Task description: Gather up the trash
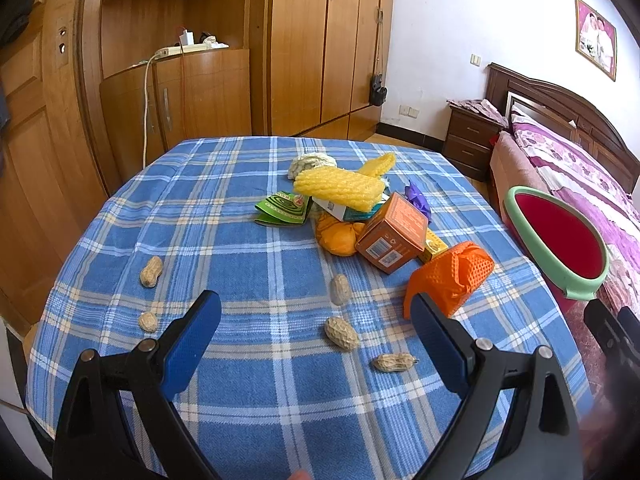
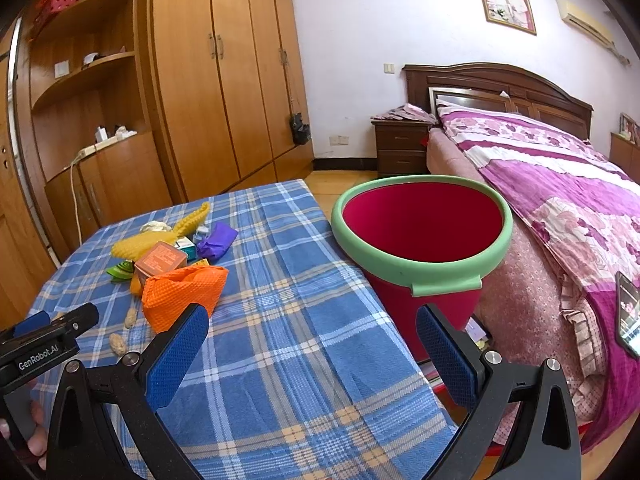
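Note:
A heap of trash lies on the blue plaid tablecloth [image 1: 240,216]: a yellow foam net [image 1: 340,188], a green packet [image 1: 284,208], an orange carton [image 1: 394,232], an orange foam net [image 1: 452,276] and a purple wrapper [image 1: 418,198]. Several peanuts [image 1: 341,332] are scattered in front of the heap. My left gripper [image 1: 314,308] hangs open and empty over the peanuts. Beside the table's right edge stands a red bucket with a green rim [image 2: 424,276]. My right gripper [image 2: 312,316] is open and empty, between the orange foam net [image 2: 180,292] and the bucket.
A bed with a purple floral cover [image 2: 560,184] runs behind the bucket, and a phone [image 2: 628,312] lies on it. Wooden wardrobes [image 1: 320,40] and a nightstand [image 2: 400,148] line the far walls. A person's fingers [image 2: 36,432] show at the lower left.

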{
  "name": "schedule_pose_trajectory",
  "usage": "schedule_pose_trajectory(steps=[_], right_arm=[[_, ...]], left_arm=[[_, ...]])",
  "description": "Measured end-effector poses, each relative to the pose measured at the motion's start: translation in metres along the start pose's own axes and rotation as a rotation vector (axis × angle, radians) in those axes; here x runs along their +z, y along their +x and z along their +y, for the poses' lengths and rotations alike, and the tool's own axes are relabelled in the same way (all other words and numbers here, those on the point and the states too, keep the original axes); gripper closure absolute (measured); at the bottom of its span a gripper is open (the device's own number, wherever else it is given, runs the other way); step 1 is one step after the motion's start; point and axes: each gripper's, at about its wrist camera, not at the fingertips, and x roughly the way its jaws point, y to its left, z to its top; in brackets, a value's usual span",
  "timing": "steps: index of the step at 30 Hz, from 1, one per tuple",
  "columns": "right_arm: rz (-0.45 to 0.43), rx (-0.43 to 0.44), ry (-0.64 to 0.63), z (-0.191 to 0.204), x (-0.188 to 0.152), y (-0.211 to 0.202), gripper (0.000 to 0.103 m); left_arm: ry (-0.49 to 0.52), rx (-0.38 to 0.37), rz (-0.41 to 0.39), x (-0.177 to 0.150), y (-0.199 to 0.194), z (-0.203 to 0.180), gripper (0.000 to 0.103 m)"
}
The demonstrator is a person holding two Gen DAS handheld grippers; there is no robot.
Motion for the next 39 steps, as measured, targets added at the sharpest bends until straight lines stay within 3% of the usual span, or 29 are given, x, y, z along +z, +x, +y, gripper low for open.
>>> schedule_pose_trajectory(steps=[39], right_arm=[[0.005,-0.017,0.025,-0.0043,0.0006,0.0003,0.0]], left_arm=[[-0.023,-0.007,-0.013,0.0018,-0.0005,0.0034,0.008]])
